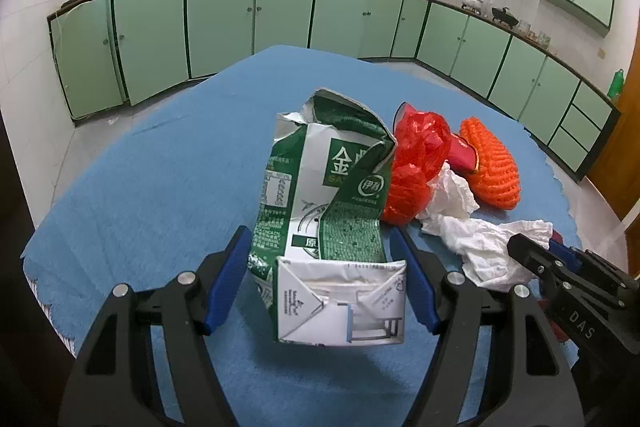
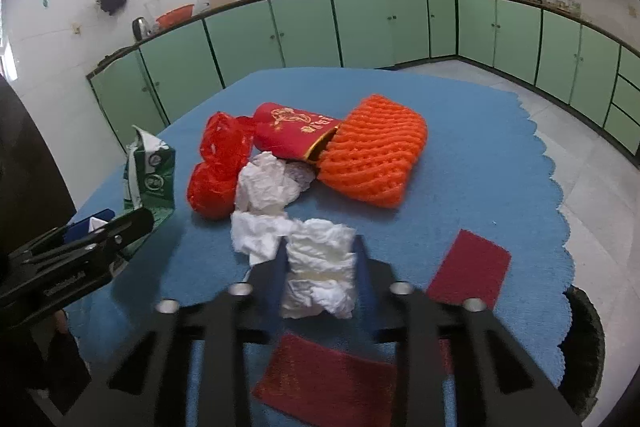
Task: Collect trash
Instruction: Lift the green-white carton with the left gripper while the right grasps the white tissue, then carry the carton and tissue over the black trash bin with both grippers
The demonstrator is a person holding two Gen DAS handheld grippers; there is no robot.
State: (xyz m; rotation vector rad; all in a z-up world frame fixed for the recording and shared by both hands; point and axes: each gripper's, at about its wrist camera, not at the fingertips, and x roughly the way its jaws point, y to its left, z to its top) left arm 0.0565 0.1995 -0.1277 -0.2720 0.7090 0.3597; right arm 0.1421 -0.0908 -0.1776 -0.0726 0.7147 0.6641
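We are holding crushed milk carton (image 1: 320, 211) in left tongs (image 1: 320, 279), clamped; right tongs (image 2: 320, 267) pinching tissue wad (image 2: 320, 267). Nothing binned yet. Still lying on counter (image 2: 480, 187): net sleeve (image 2: 376, 155) at one o'clock, red bag (image 2: 220, 167) at eleven, red cards (image 2: 470, 269).

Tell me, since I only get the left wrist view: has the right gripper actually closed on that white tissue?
Observer: Yes. The right gripper is shut on a wad of white tissue, with a pad pressing each side.
Operator: The left gripper has the milk carton. Any trash I can't see?
Observer: Two flat dark red packets lie on the blue cloth, one to the right of the right gripper and one below it.
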